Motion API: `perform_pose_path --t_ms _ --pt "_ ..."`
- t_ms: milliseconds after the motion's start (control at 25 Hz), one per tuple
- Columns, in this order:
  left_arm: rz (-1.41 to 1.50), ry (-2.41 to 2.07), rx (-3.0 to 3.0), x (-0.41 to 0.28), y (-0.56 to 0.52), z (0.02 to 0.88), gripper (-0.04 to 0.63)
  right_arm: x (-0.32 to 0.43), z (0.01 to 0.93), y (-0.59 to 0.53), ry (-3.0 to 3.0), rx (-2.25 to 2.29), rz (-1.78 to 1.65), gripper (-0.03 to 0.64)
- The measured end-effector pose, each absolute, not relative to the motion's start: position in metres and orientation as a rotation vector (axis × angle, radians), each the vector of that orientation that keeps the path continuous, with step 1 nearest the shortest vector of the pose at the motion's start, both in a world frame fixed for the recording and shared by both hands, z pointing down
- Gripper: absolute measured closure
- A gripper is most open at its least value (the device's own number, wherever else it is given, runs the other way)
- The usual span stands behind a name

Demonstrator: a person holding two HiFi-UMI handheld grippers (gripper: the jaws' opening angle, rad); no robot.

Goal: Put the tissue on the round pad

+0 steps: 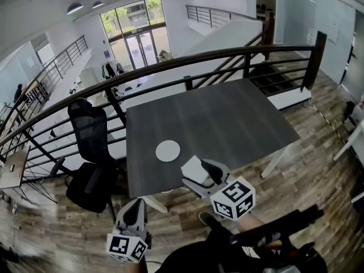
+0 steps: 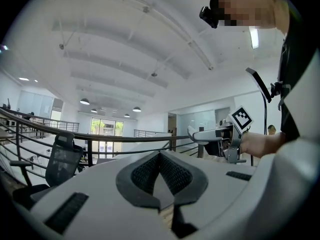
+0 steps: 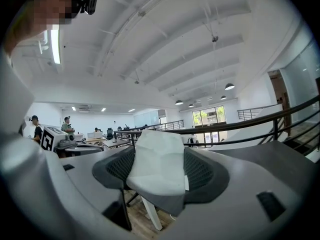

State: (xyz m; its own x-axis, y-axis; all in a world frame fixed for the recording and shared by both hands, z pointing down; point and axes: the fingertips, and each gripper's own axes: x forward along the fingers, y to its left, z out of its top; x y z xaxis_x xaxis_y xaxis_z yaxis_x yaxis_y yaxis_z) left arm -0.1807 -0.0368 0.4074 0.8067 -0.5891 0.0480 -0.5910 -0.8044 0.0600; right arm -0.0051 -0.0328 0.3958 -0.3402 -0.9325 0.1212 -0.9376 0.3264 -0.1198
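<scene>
The right gripper (image 1: pixel 197 173) sits at the near edge of the bench (image 1: pixel 227 118) and points across it about level. Its fingers are clamped on a white tissue (image 3: pixel 156 164). The left gripper (image 1: pixel 135 205) hangs short of that same edge, to the left of the right one. It is also level, its fingers closed together with nothing between them.

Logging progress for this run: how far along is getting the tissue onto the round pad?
Done: the white folded tissue is picked up, clamped in the right gripper. In hand: it hangs over the near edge of the dark grey table, close to the white round pad. Left: set it on the bare pad and release. The left gripper is shut, empty.
</scene>
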Motion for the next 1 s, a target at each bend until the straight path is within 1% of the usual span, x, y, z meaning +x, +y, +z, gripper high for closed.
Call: perform_pose_path --t_ms 280,640,840,1000 --pt "0.062 -1.060 2.904 -0.162 -0.074 0.398 0.591 0.016 0.385 -0.092 -2.605 1.697 0.233 0.301" --pt "-0.014 -1.131 2.884 -0.135 -0.125 0.385 0.591 0.040 0.385 -0.162 -2.660 1.622 0.231 0.301" --pt "0.060 -1.207 2.848 -0.129 -0.146 0.391 0.591 0.053 0.380 -0.192 -2.677 1.589 0.226 0.301" --pt "0.001 -1.225 2.846 -0.121 -0.152 0.378 0.591 0.059 0.379 -0.209 -2.687 1.569 0.221 0.301"
